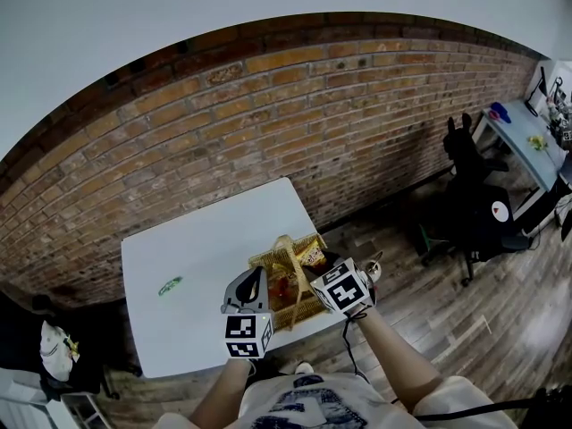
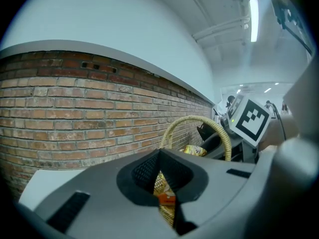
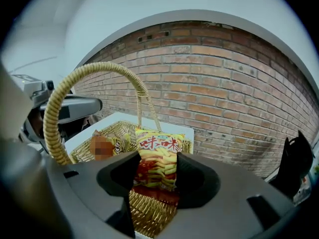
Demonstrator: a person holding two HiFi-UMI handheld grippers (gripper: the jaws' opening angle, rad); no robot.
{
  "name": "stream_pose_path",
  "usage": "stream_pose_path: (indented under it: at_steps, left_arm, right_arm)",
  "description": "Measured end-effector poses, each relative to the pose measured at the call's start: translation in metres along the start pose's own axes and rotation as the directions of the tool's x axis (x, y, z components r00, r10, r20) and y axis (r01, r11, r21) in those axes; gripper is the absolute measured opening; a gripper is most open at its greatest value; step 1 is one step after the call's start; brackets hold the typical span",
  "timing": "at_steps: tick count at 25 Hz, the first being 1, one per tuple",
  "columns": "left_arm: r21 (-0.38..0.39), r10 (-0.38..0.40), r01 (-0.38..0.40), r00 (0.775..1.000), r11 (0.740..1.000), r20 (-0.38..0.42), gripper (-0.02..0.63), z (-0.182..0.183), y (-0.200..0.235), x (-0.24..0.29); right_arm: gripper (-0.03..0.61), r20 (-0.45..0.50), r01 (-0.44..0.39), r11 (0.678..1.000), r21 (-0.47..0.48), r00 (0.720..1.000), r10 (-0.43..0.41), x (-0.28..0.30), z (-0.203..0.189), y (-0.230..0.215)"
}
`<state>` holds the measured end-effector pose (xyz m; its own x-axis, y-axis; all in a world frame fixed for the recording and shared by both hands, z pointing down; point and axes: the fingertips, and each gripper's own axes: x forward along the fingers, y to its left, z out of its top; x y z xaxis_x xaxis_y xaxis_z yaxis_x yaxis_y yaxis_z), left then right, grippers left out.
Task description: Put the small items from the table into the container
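Two forearms converge – right gripper tilted down, clamped on snack packet | left gripper closed beside basket

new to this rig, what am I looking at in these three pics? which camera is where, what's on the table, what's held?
No robot here: a person holds a claw tool in each hand. The wide picture comes from a camera on the person's head, looking down; the other two come from cameras riding on each claw, looking along its jaws. On the white table stands a wicker basket with a handle, with a packet of snacks already inside. A small green item lies alone further left. The right claw is shut on a yellow snack packet at the basket. The left claw sits beside the basket, jaw tips together, nothing visibly clamped. The marker cubes are part of the claws.
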<state>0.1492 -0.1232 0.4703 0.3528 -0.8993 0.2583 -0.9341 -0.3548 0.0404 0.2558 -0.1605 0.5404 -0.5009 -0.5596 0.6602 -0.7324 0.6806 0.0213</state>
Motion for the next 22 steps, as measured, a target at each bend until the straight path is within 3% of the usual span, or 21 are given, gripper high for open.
stream_pose_path:
  at_steps: [22]
  left_arm:
    - [0.007,0.026,-0.026,1.000,1.000,-0.005,0.049,-0.003,0.007,-0.019]
  right_arm:
    - [0.230,0.056,0.001,1.000,0.011,0.998,-0.002,-0.007,0.002,0.005]
